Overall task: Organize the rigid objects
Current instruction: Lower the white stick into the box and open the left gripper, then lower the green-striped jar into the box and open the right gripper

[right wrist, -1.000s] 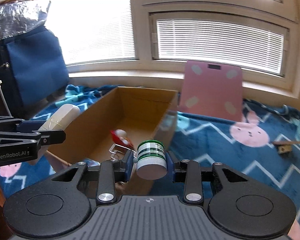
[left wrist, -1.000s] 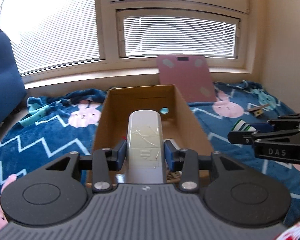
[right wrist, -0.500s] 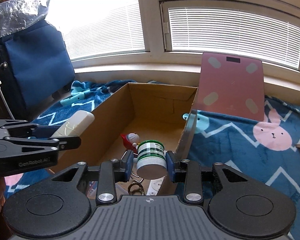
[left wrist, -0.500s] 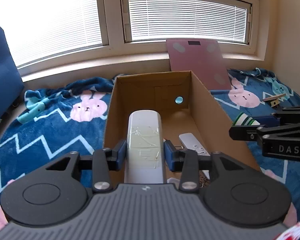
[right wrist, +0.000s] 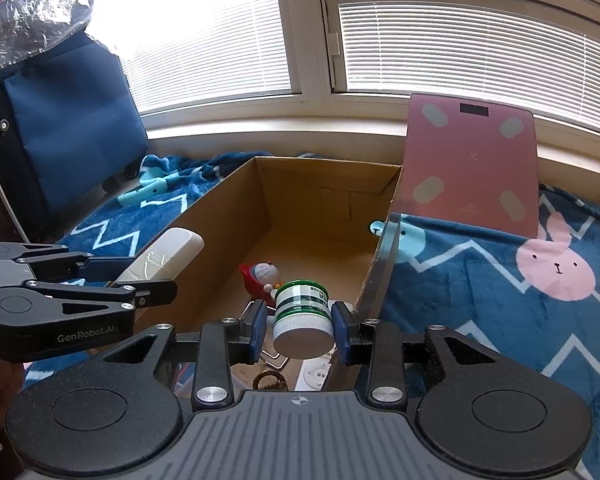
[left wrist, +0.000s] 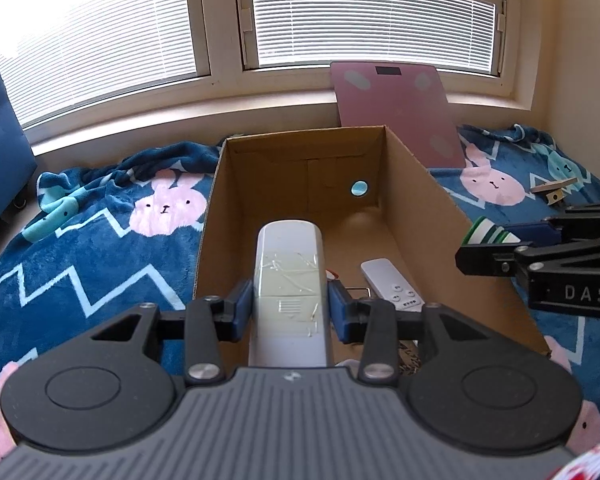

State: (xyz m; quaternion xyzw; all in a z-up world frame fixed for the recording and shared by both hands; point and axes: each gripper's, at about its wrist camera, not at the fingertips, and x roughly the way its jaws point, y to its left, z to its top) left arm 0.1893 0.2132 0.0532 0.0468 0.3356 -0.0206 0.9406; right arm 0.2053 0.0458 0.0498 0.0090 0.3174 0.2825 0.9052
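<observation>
A bunny-print blanket (left wrist: 100, 248) lay under blinds (left wrist: 372, 24). Left gripper (left wrist: 290, 312) clamped a white remote (left wrist: 290, 280); right gripper (right wrist: 300, 330) clamped a green-striped jar (right wrist: 302, 316), box (right wrist: 220, 224) mid-frame.

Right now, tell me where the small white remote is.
In the left wrist view the small white remote lies on the floor of the cardboard box, by its right wall, just right of the long white device in the left gripper.
</observation>
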